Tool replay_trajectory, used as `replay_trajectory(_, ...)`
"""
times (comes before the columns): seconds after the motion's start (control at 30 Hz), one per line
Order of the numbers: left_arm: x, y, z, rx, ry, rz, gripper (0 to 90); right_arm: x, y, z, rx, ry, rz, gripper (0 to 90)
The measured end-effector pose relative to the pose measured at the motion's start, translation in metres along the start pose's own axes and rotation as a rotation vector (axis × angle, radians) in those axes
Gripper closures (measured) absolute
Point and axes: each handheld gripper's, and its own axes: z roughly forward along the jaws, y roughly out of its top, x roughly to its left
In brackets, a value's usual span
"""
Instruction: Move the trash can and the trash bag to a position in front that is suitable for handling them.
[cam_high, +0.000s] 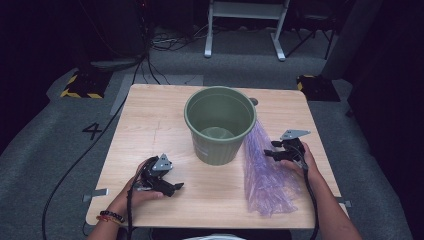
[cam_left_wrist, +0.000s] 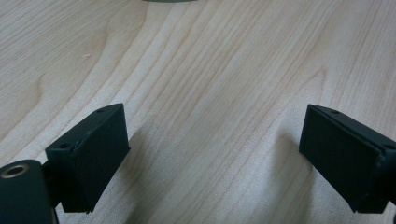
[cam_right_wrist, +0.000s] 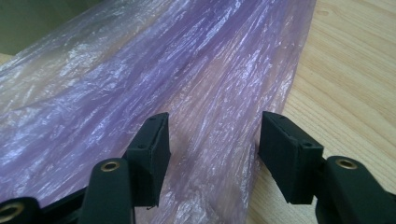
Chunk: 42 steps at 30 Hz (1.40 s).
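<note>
A crinkled purple plastic bag (cam_high: 265, 170) lies on the wooden table (cam_high: 150, 125), its upper end leaning against a green bucket (cam_high: 220, 125) that stands upright in the middle. My right gripper (cam_high: 271, 149) sits at the bag's right side. In the right gripper view its jaws (cam_right_wrist: 214, 140) stand apart and straddle the edge of the bag (cam_right_wrist: 140, 79) without pressing on the film. My left gripper (cam_high: 172, 189) rests low over bare wood near the front left. Its jaws (cam_left_wrist: 212, 154) are wide open with nothing between them.
The bucket's green wall (cam_right_wrist: 28, 18) rises just behind the bag. Bare wood (cam_left_wrist: 210, 70) stretches ahead of the left gripper. Behind the table are floor cables, a white frame's legs (cam_high: 245, 30) and yellow-and-black striped blocks (cam_high: 82, 85).
</note>
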Motion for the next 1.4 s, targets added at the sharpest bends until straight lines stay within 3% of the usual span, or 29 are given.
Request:
replay_trajectory(0.1, 0.0, 0.0, 0.0, -0.001, 0.0, -0.002, 8.2, 0.003, -0.002, -0.001, -0.01, -0.011, 0.006, 49.8)
replay_trajectory(0.2, 0.0, 0.0, 0.0, 0.0, 0.003, -0.002, 8.6, 0.01, -0.006, -0.004, -0.03, 0.001, -0.012, 64.0)
replay_trajectory(0.53, 0.002, 0.003, 0.002, -0.007, 0.015, -0.011, 10.8, 0.01, -0.009, -0.006, -0.04, 0.018, -0.024, 83.1)
replay_trajectory(0.87, 0.001, 0.002, 0.001, -0.007, 0.024, -0.015, 12.0, 0.011, -0.01, -0.007, -0.045, 0.003, -0.032, 89.5)
replay_trajectory(1.4, 0.001, 0.002, 0.001, -0.007, 0.023, -0.015, 12.1, 0.011, -0.01, -0.011, -0.079, -0.004, -0.021, 90.0)
